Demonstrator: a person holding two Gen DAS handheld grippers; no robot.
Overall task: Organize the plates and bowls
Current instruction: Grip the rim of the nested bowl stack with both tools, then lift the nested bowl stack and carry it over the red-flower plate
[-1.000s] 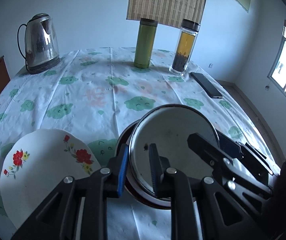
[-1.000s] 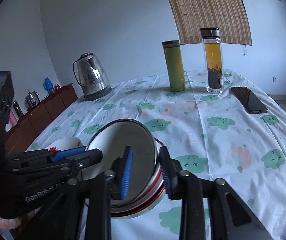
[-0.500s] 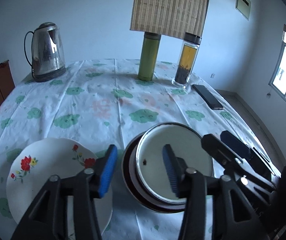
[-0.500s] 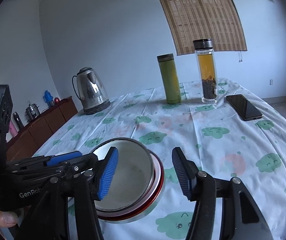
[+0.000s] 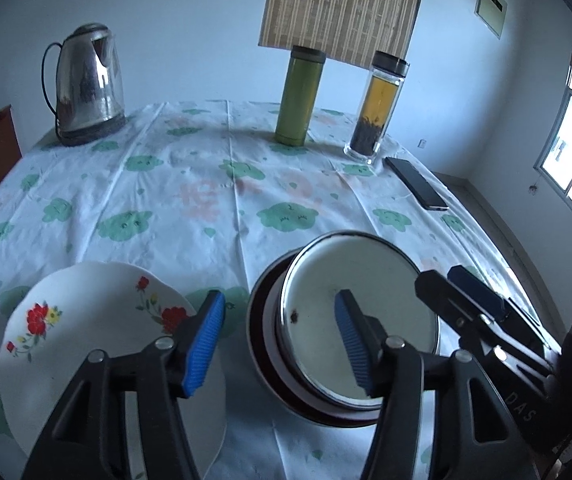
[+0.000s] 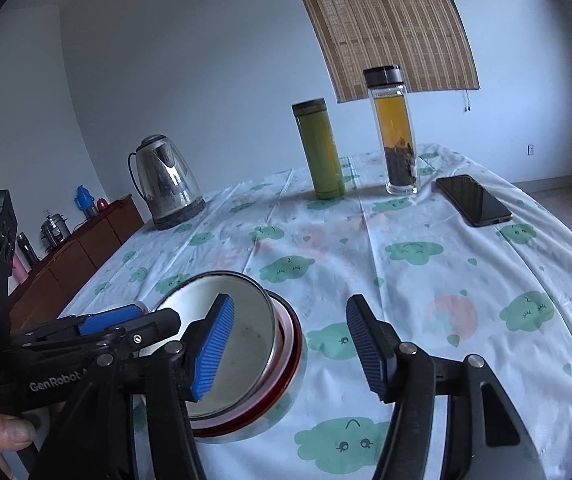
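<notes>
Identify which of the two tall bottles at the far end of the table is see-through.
The clear glass bottle nearest the phone: amber liquid and dark leaves show inside; the green flask is opaque.

Setting: a home dining room. Bench under cloud-print cloth (image 5: 206,184); electric kettle (image 5: 86,84) at 11 o'clock, flask (image 5: 300,96) and tea bottle (image 5: 378,108) at 12–1 o'clock, sideboard (image 6: 74,256), bamboo blind (image 5: 342,8).

"GenRobot A", cut off, on left gripper (image 6: 86,326) body; "DAS" on right gripper (image 5: 482,296) body.

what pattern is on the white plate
Red flowers with green leaves on the white plate, clearest in the left wrist view.
</notes>
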